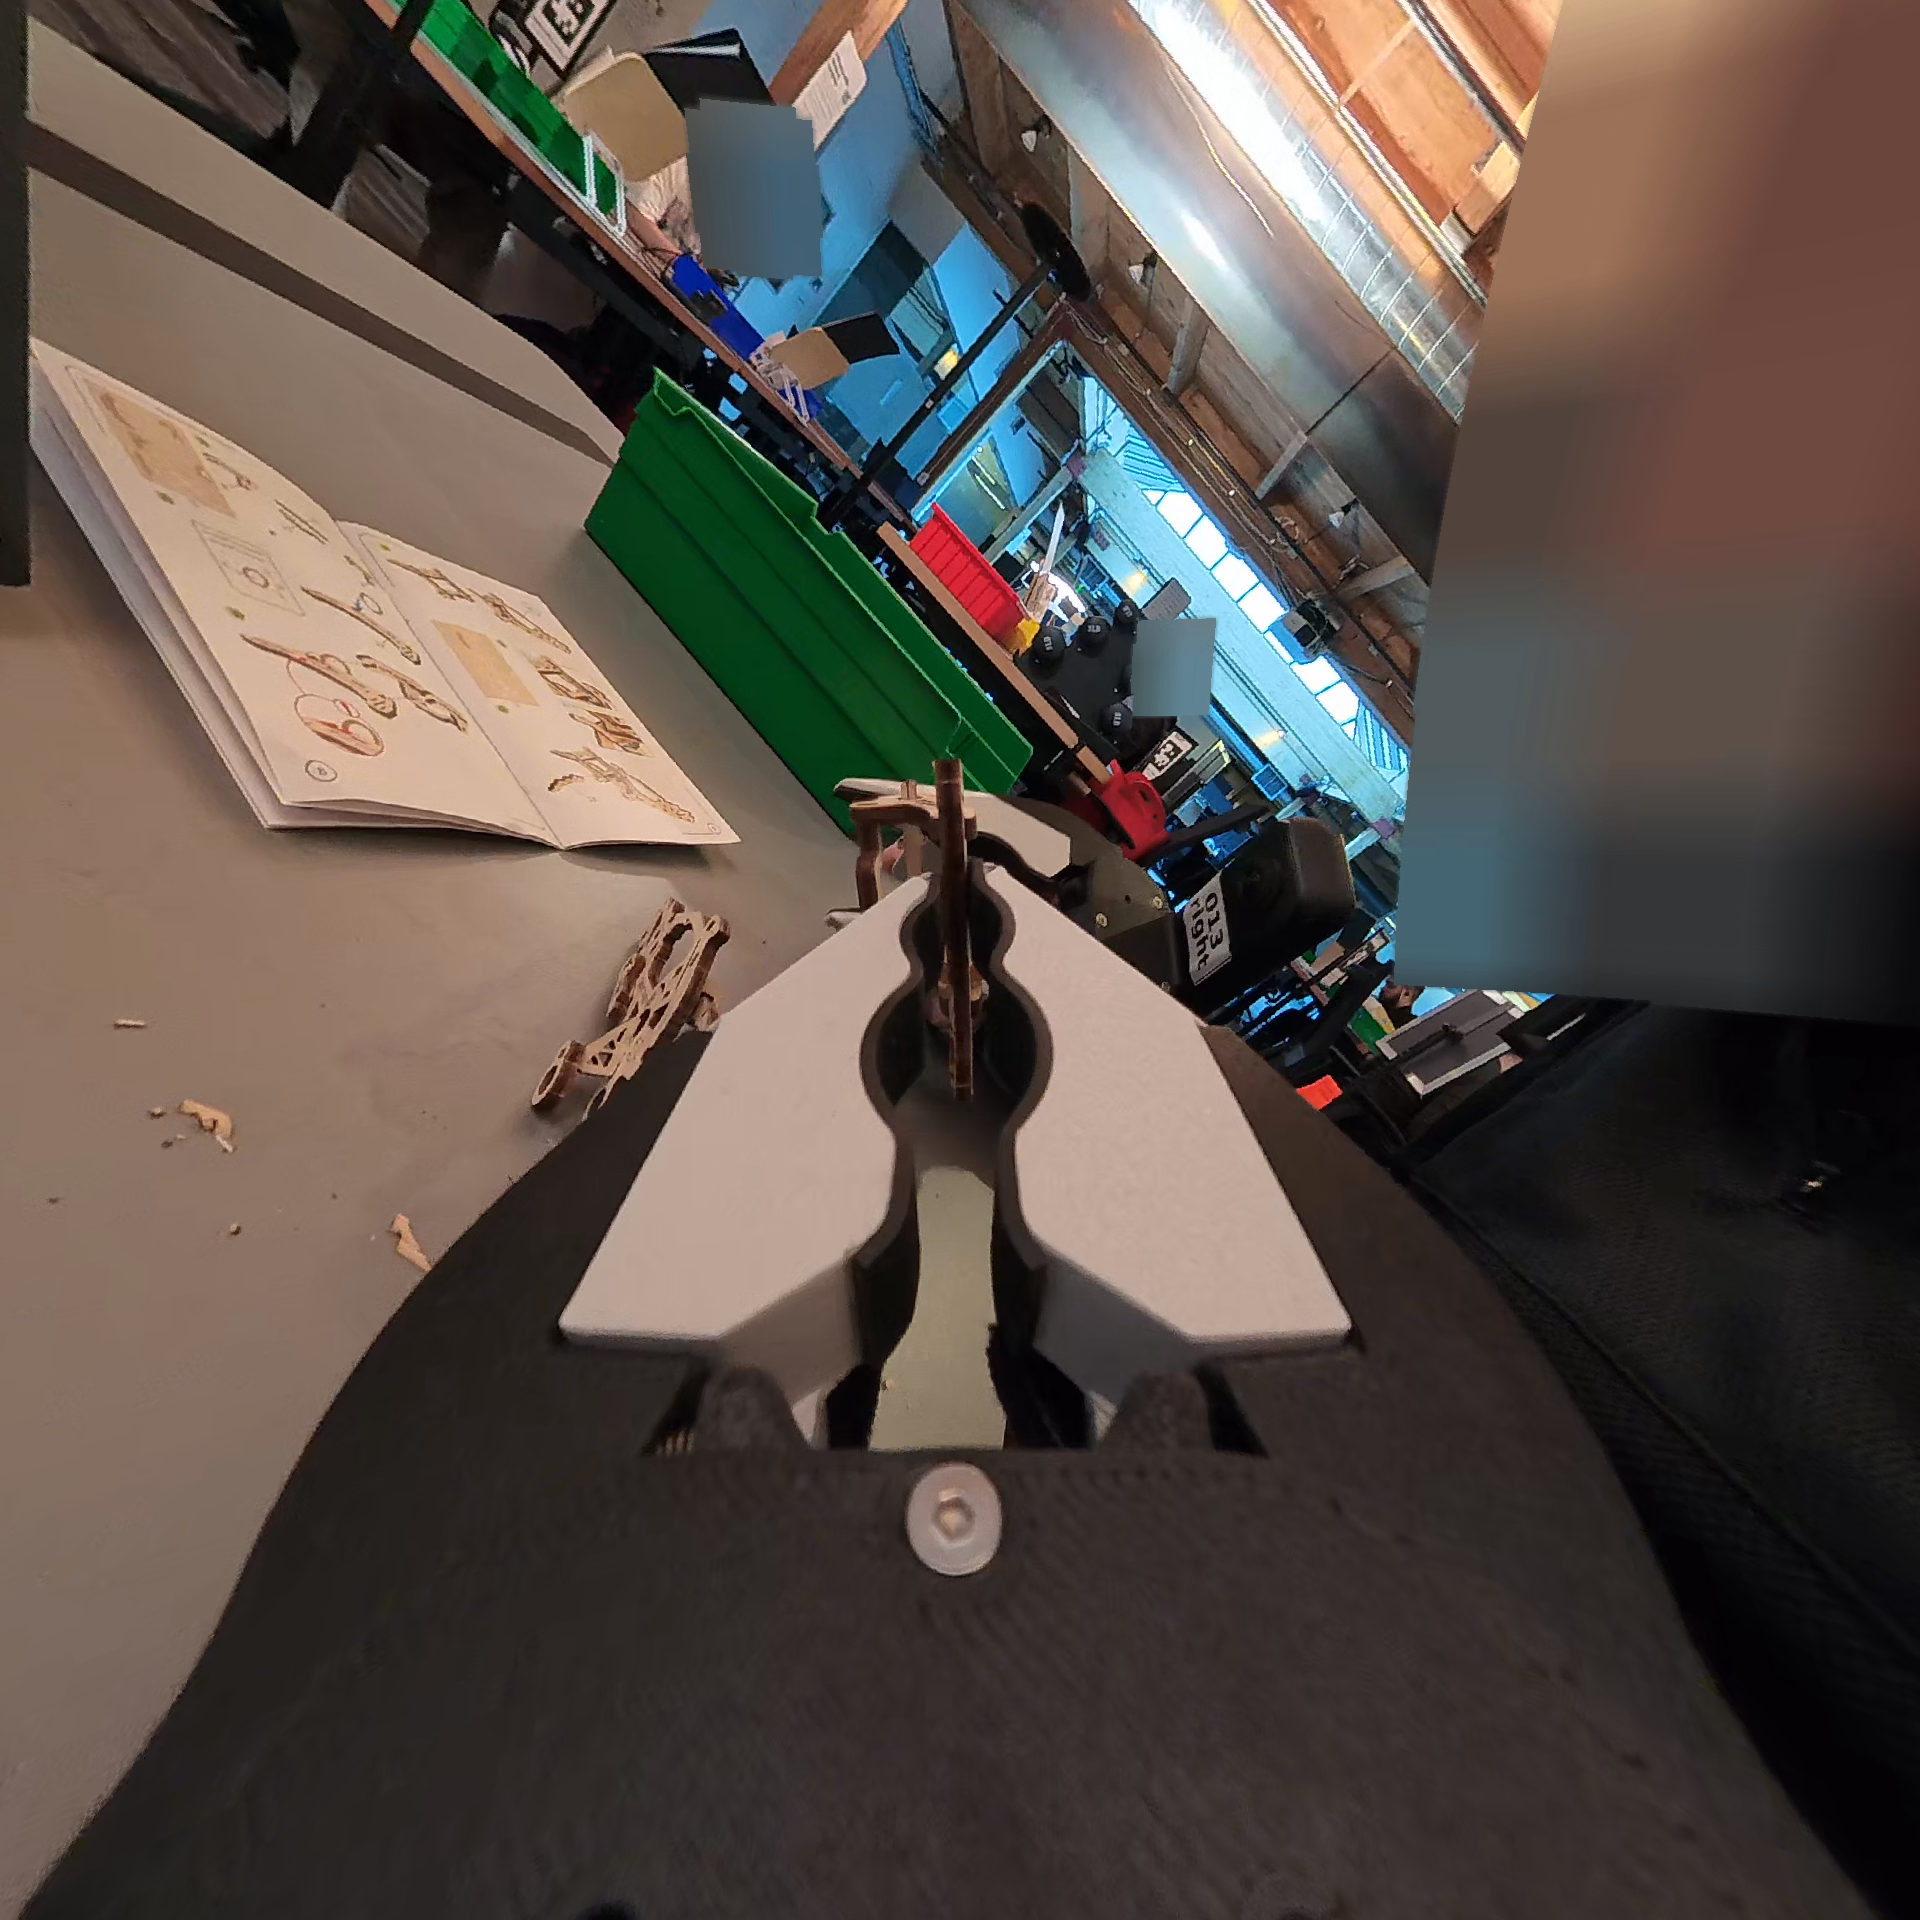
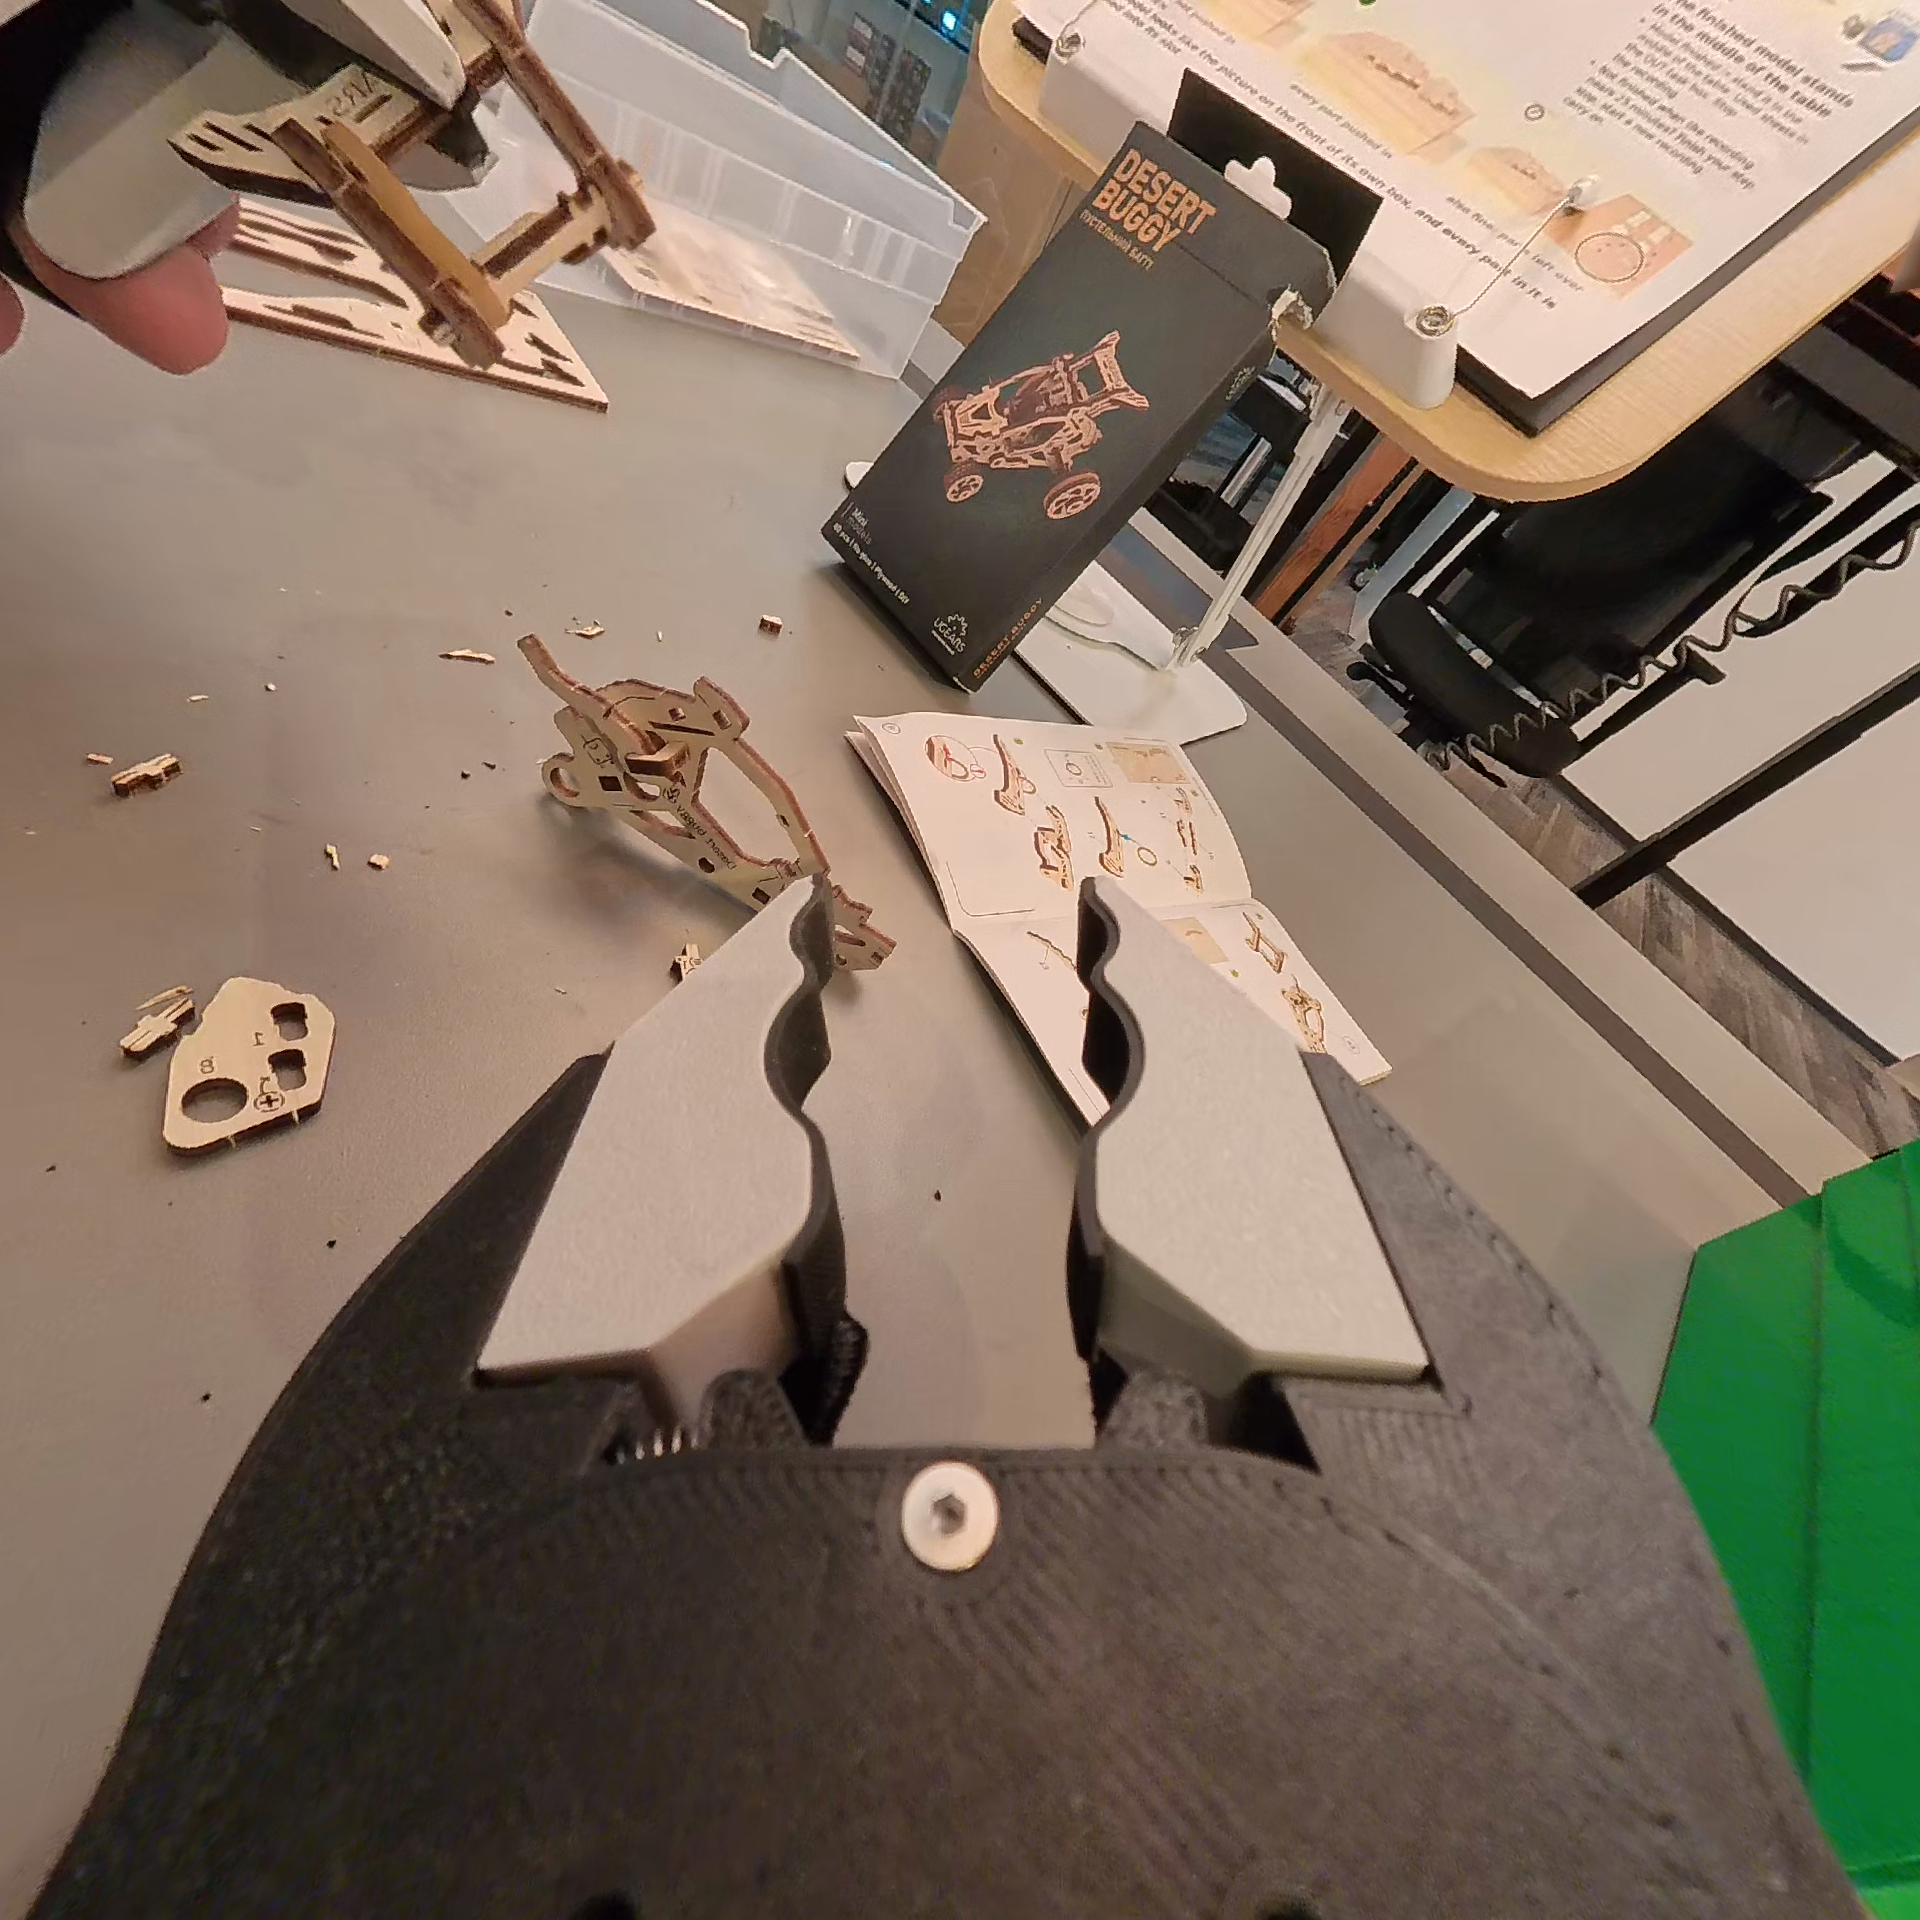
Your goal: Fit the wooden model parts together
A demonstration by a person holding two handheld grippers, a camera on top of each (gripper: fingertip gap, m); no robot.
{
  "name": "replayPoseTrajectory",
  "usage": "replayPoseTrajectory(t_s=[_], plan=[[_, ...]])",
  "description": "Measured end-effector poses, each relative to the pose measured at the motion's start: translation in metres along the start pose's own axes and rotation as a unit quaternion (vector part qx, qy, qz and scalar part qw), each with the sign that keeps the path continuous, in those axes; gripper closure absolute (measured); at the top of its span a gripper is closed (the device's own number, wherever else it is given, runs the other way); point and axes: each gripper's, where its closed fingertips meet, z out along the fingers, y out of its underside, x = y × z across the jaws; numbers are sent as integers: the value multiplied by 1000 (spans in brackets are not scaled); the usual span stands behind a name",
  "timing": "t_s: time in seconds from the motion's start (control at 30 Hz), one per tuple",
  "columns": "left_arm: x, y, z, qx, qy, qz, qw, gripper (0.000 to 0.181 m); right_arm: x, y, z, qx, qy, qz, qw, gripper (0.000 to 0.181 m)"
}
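My left gripper [image 1: 951, 914] is shut on a small wooden sub-assembly [image 1: 948, 935], a frame of crossed plywood pieces held edge-on above the table. The same gripper and sub-assembly [image 2: 436, 197] show at the top left of the right wrist view, with a fingertip beneath. My right gripper [image 2: 948, 914] is open and empty, low over the grey table [image 2: 416, 540]. Its left fingertip [image 2: 800, 914] is just in front of a wooden chassis side piece [image 2: 686, 800] standing tilted on the table; this piece also shows in the left wrist view [image 1: 644, 997]. A flat cut-out offcut [image 2: 249, 1065] lies at the left.
An open instruction booklet [image 2: 1091, 862] lies right of the chassis piece; it also shows in the left wrist view [image 1: 384, 644]. The dark kit box [image 2: 1049, 416] stands behind. A punched plywood sheet [image 2: 416, 332] and clear tray [image 2: 748, 187] lie far left. Green bins [image 1: 790, 613] stand at the table edge. Wood scraps [image 2: 145, 774] are scattered.
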Motion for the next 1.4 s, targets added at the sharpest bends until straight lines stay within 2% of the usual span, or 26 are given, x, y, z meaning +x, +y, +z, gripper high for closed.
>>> replayPoseTrajectory(t_s=[0.27, 0.7, 1.0, 1.27, 1.4], plan=[[-11, 7, -5, -13, -25, -11, 1000, 180, 1, 0, 0, 1, 0, 2, 1000, 137], [-18, 28, 5, -43, -41, -53, 997, 180, 1, 0, 1, -1, -1, 1, 1000, 137], [-18, 27, 9, -34, -35, -90, 995, 181, 2, -1, 0, 3, -1, 3, 1000, 137], [-19, 26, 11, -46, -46, -60, 996, 180, 1, -3, -1, 11, -3, -1, 1000, 136], [-25, 16, -1, -39, -55, -25, 997, 180, 2, -10, -3, 33, -10, 16, 999, 136]])
